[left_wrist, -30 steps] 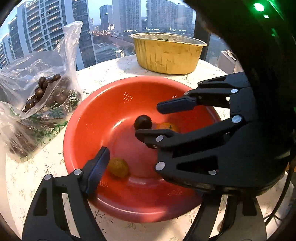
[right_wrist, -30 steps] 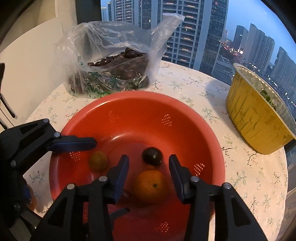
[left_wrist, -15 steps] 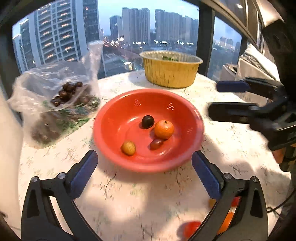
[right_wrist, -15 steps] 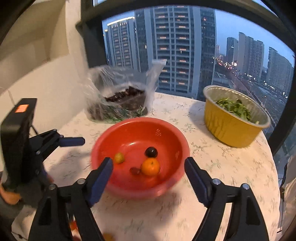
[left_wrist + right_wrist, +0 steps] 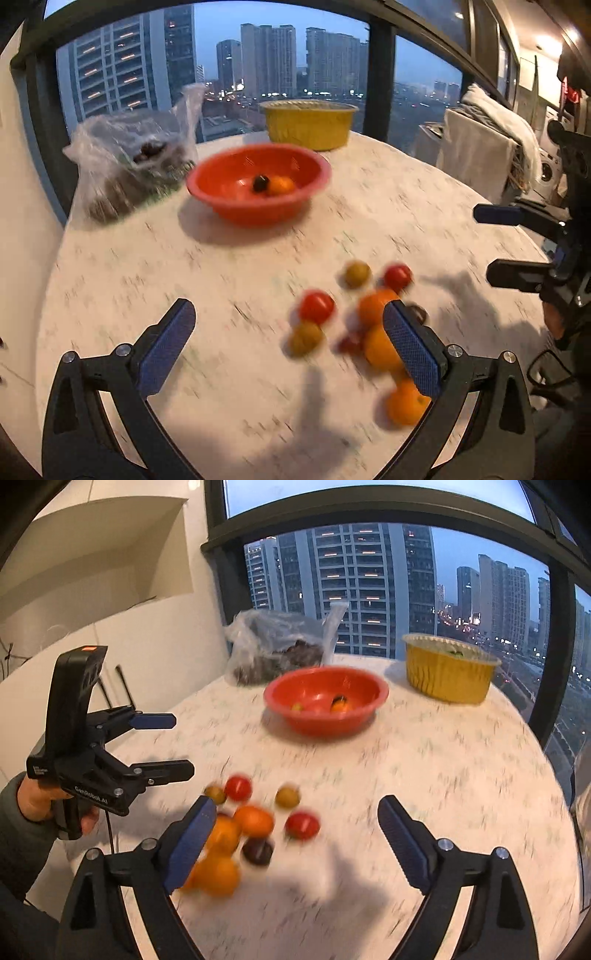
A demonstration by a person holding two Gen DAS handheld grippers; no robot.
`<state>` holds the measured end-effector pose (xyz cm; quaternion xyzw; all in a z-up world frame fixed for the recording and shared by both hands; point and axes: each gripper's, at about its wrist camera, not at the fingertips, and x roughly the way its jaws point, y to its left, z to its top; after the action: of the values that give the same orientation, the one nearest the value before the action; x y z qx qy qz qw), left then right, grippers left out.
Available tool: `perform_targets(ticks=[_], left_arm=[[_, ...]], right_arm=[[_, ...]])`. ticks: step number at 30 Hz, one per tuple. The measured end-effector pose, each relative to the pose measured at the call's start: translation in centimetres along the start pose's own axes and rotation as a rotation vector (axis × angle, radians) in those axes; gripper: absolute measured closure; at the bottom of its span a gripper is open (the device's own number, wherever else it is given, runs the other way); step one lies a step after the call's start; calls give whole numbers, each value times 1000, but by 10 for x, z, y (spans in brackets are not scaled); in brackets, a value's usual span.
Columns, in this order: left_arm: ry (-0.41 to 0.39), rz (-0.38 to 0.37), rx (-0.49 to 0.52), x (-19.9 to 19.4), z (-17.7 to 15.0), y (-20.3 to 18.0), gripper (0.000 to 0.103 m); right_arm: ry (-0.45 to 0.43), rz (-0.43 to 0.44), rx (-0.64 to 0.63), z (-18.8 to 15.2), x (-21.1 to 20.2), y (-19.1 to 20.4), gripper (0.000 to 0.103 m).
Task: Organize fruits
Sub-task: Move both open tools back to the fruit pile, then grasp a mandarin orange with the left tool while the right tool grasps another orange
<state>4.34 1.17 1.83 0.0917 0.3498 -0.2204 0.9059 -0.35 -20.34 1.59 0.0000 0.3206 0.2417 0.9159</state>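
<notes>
A red bowl (image 5: 258, 206) (image 5: 325, 716) stands at the far side of the round table and holds an orange (image 5: 280, 185), a dark fruit (image 5: 260, 182) and a small yellow fruit (image 5: 296, 706). Loose fruit lies near the front: several oranges (image 5: 376, 306) (image 5: 254, 820), two red tomatoes (image 5: 316, 306) (image 5: 302, 825), yellow-green fruits (image 5: 357, 274) (image 5: 287, 796) and a dark plum (image 5: 258, 851). My left gripper (image 5: 284, 350) (image 5: 162, 744) is open and empty above the table. My right gripper (image 5: 295, 834) (image 5: 506, 245) is open and empty above the loose fruit.
A clear plastic bag of dark fruit (image 5: 136, 162) (image 5: 277, 650) lies left of the bowl. A yellow foil tub (image 5: 308, 123) (image 5: 448, 668) with greens stands behind it. The table edge (image 5: 546, 760) curves near the window. Cloth hangs at the right (image 5: 491, 147).
Both grippers have pulled back and up from inside the red bowl. The bowl now looks far off, and the loose fruit on the near table has come into view.
</notes>
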Motion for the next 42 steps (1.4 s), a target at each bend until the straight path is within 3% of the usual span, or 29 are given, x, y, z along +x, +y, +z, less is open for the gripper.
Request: perform_targets(ticks=[8, 10, 20, 25, 29, 32, 42], left_arm=[[103, -80, 100, 1, -59, -47, 0], [118, -97, 113, 1, -68, -54, 0], [137, -148, 161, 4, -71, -68, 2], [162, -180, 183, 15, -64, -69, 34], [176, -204, 197, 22, -63, -73, 49], [188, -221, 207, 23, -65, -75, 66], [183, -216, 181, 20, -67, -73, 68]], right_arm=[[73, 8, 27, -39, 3, 13, 12], [87, 13, 35, -43, 4, 13, 16], [102, 17, 31, -49, 7, 20, 21], [107, 17, 37, -49, 8, 20, 22], [111, 17, 35, -50, 9, 20, 22], [114, 17, 41, -51, 10, 19, 23], [140, 27, 36, -50, 18, 26, 27]])
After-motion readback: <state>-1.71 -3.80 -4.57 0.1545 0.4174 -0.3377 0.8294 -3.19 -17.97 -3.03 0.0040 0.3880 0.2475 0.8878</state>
